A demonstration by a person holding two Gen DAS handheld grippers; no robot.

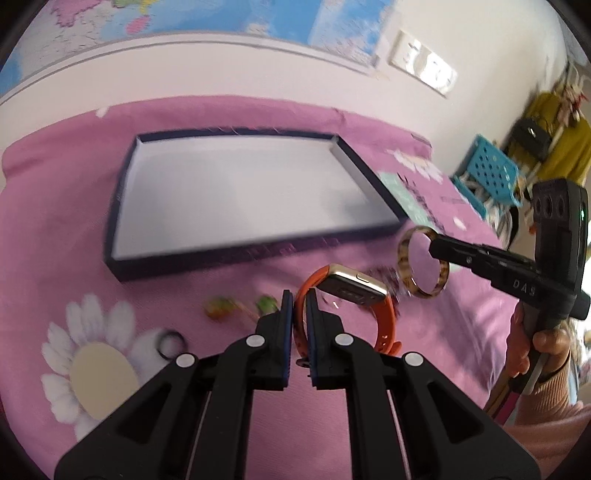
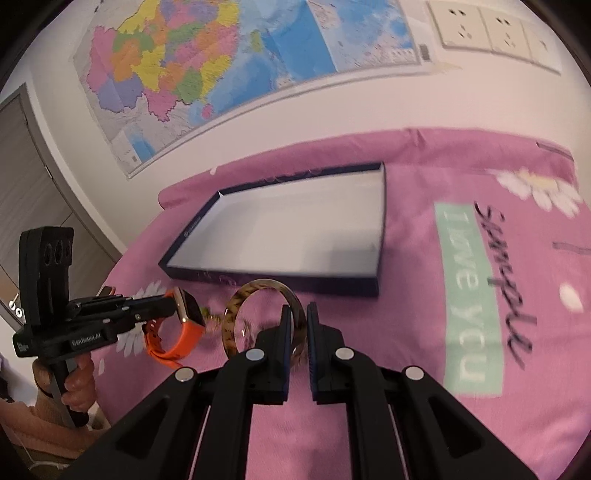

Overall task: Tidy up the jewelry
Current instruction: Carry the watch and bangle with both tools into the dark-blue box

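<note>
Above the near edge of the pink daisy-print bedspread (image 1: 66,229), both grippers hold jewelry clear of the fabric. Left gripper (image 1: 300,301): fingers pinch the orange strap of a smartwatch (image 1: 351,288), whose gold-cased face tilts up to the right of the fingertips; the strap loops down between the jaws. The same gripper appears from the side in the right wrist view (image 2: 173,308), with a hand (image 2: 75,384) around its handle. Right gripper (image 2: 300,314): fingers pinch the rim of a tortoiseshell bangle (image 2: 258,291), which stands nearly upright, its open ring to the left of the jaws. In the left wrist view the bangle (image 1: 406,254) hangs from that gripper's tip (image 1: 436,251), just right of the watch, the two pieces near but apart; a hand (image 1: 546,343) in a pink sleeve grips the handle.

Toward the far edge of the bedspread lies a shallow navy box lid (image 1: 118,206) with a white interior, nothing visible inside it. Near the left gripper's tips, on the fabric, lie a small green-and-yellow ornament (image 1: 221,308), too blurred to identify, and a dark ring (image 1: 170,343) beside the large printed daisy. A mint "I love you" panel (image 2: 469,295) marks the bedspread's right side. A wall map (image 2: 207,62) and sockets (image 2: 491,26) hang beyond.
</note>
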